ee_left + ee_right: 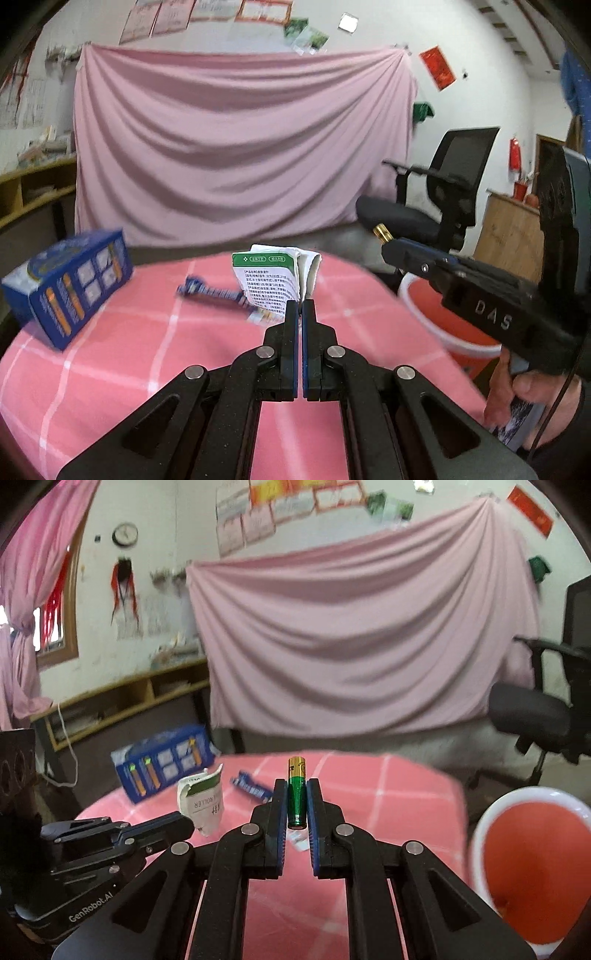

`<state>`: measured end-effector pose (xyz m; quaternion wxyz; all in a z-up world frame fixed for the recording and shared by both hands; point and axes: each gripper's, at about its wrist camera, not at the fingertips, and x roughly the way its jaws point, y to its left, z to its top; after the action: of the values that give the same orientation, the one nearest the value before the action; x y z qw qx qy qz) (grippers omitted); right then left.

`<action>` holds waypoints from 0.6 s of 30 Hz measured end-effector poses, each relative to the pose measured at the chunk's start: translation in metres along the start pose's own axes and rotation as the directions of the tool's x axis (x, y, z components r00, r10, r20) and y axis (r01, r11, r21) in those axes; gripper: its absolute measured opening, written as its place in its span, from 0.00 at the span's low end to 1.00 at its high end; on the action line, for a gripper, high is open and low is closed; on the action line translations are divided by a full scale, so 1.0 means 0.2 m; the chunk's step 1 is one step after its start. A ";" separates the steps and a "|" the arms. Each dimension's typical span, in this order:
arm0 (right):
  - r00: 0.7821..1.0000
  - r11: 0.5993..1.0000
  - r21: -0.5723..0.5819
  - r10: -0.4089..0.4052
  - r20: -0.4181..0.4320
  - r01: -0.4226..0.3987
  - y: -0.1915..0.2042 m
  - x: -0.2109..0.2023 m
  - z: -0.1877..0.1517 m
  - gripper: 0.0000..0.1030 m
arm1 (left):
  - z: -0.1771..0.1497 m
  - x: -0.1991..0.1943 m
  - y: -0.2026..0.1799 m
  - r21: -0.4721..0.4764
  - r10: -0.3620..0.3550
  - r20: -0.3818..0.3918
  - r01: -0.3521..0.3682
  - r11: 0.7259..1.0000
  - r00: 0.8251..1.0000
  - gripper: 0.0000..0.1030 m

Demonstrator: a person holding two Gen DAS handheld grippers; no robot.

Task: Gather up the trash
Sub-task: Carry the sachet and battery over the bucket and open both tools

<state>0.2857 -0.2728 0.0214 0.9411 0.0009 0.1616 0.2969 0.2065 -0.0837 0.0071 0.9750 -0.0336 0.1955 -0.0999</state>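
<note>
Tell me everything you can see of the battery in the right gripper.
The battery is a small cylindrical cell, green-wrapped with a gold band at its far end. It stands lengthwise between the right gripper fingers, pinched on both sides by the blue pads, gold end pointing away, held up above the pink checked tablecloth. Nothing else touches it.

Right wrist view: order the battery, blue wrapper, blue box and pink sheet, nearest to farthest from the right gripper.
1. Battery, clamped in the right gripper.
2. Blue wrapper, just left on the table.
3. Blue box, far left table edge.
4. Pink sheet, hanging behind.
</note>
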 end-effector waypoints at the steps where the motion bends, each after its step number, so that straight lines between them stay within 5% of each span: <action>1: 1.000 1.000 -0.002 -0.008 0.018 0.008 -0.01 -0.02 0.01 0.08 | 0.02 -0.01 -0.02 0.008 -0.003 0.021 0.003 1.000 1.000 0.00; 8: 0.979 0.997 0.010 -0.074 0.189 0.074 -0.10 -0.24 0.07 0.08 | 0.17 -0.05 -0.23 0.110 -0.043 0.171 0.025 0.994 0.984 0.00; 18: 0.894 0.957 0.066 -0.288 0.343 0.283 -0.35 -0.51 0.10 0.08 | 0.29 0.03 -0.64 0.299 -0.202 0.259 0.121 0.947 0.944 0.00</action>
<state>0.2512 -0.3853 0.0641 0.9881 0.0364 -0.0076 0.1495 0.2104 -0.2094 0.0716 0.9763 0.0740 0.0329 -0.2008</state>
